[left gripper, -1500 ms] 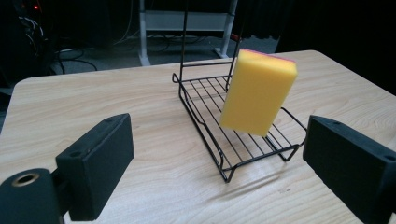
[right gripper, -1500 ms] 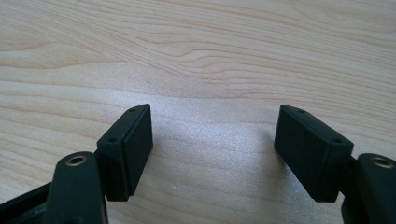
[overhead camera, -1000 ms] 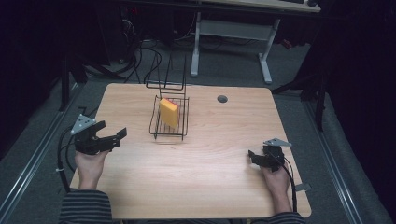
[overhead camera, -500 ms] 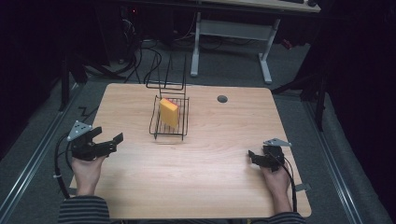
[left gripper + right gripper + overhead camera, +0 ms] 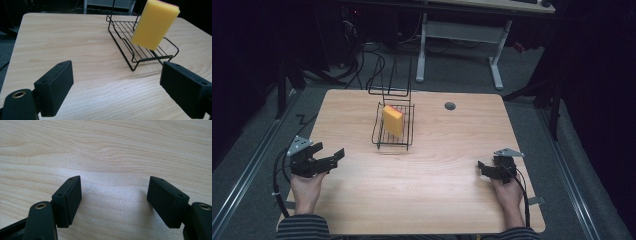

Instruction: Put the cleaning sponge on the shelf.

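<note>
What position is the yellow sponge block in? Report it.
Tilted on end: the yellow sponge block leans against the black wire rack, its lower end resting on the rack's grid.

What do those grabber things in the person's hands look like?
Both are black. The left gripper and right gripper each have two blocky black jaws with small screw holes, a brass-ringed hole, a grey three-cornered plate on top and a black cable. The sleeves are striped.

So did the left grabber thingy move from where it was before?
Yes. In the high view the left gripper has pulled back toward the person and the table's near-left corner, farther from the wire rack, which stayed put. Its jaws are open.
</note>
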The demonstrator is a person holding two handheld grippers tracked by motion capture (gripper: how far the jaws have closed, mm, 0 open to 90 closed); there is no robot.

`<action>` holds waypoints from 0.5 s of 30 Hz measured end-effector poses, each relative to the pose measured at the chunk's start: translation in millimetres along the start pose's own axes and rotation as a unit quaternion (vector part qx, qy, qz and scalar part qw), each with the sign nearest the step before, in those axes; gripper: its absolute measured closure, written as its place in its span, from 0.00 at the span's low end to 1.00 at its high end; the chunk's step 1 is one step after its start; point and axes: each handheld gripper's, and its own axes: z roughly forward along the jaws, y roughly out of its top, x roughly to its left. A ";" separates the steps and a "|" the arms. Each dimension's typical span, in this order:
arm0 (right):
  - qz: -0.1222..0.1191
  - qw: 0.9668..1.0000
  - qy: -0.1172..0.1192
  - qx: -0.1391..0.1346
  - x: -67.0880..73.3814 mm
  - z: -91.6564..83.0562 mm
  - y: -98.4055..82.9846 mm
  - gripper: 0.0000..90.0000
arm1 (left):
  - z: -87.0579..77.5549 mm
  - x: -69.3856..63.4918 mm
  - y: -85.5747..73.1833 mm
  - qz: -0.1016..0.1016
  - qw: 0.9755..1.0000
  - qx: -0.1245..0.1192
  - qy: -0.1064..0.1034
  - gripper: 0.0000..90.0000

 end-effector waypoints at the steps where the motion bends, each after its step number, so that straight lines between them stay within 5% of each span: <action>1: 0.000 1.000 0.000 0.000 0.0 0.0 0.0 0.31 | 1.9 -0.4 -2.5 0.002 1.000 0.009 0.000 0.14; 15: 0.000 1.000 0.000 0.000 0.0 0.0 0.0 0.31 | 11.4 -0.8 -12.2 0.004 1.000 0.028 0.002 0.14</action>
